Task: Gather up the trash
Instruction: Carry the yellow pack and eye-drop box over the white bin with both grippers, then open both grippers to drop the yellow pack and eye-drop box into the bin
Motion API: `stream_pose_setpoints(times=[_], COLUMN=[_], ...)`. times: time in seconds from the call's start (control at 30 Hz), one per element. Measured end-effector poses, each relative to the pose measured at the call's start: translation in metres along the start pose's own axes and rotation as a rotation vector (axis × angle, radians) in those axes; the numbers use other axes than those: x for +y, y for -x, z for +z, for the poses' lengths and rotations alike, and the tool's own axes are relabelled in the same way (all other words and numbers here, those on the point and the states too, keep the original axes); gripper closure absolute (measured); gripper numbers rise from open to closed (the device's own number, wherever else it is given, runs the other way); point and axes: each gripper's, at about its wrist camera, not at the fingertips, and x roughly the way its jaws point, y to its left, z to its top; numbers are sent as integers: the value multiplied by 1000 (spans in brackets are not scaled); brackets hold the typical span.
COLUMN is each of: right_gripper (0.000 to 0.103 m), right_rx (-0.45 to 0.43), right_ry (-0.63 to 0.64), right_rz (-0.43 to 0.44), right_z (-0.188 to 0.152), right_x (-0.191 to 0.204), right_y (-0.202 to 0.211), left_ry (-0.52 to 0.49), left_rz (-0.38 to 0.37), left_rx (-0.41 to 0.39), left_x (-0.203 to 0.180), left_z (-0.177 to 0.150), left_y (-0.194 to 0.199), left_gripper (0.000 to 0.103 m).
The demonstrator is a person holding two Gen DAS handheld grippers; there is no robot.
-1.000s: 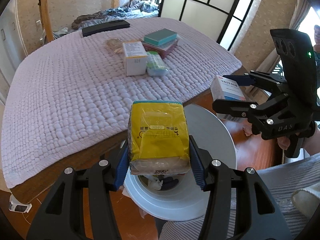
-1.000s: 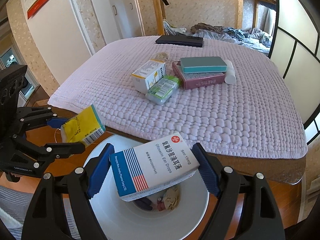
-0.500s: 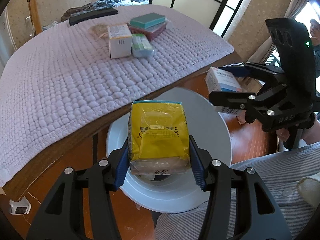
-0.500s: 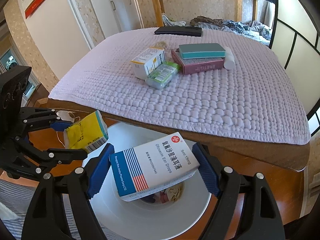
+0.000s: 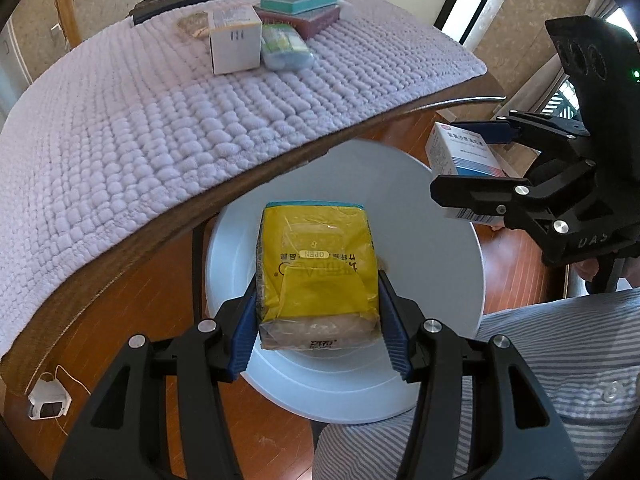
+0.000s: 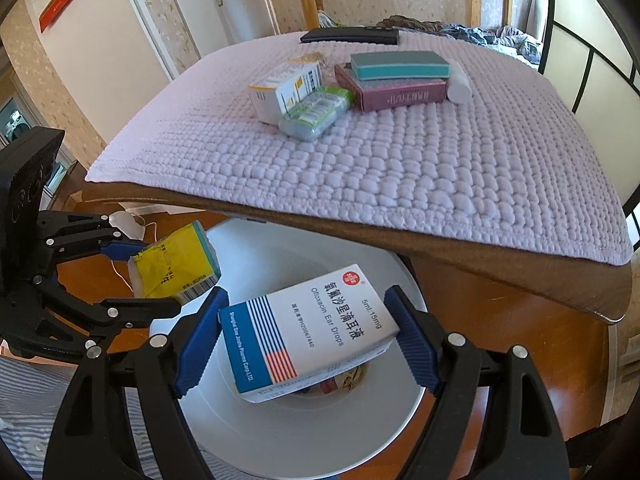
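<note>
Left tongs clenched on the yellow packet, right tongs clenched on the ear-drops box, both above the white bin near the bench. Best centred over the opening, lowered, then released one at a time.

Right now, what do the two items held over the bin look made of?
The yellow pack in the left hand-held gripper looks like glossy plastic film: creases and glare. The ear drops box in the right hand-held gripper looks like printed matte cardboard: crisp folded edges.
</note>
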Motion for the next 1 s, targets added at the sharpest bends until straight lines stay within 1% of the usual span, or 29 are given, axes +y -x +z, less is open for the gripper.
stream_pose_setpoints(times=[0.4,0.67,0.77,0.87,1.0], right_gripper=[24,24,24,24,24], right_rx=[24,35,37,38,40], right_ry=[-13,-24,-30,-32,-28], right_rz=[-7,-3,-1,1,-1], right_z=[-4,-7,-8,-9,-6], right_x=[0,-1,-1,-2,0], right_y=[-18,-25,-27,-27,-31], left_ry=[9,6,4,5,6], left_rz=[32,36,40,42,49], left_rx=[27,32,36,38,44], left_x=[0,-2,-7,-4,-7], left_z=[-2,0,5,1,3], left_y=[-20,-34,-44,-46,-52], left_gripper=[48,48,48,48,48])
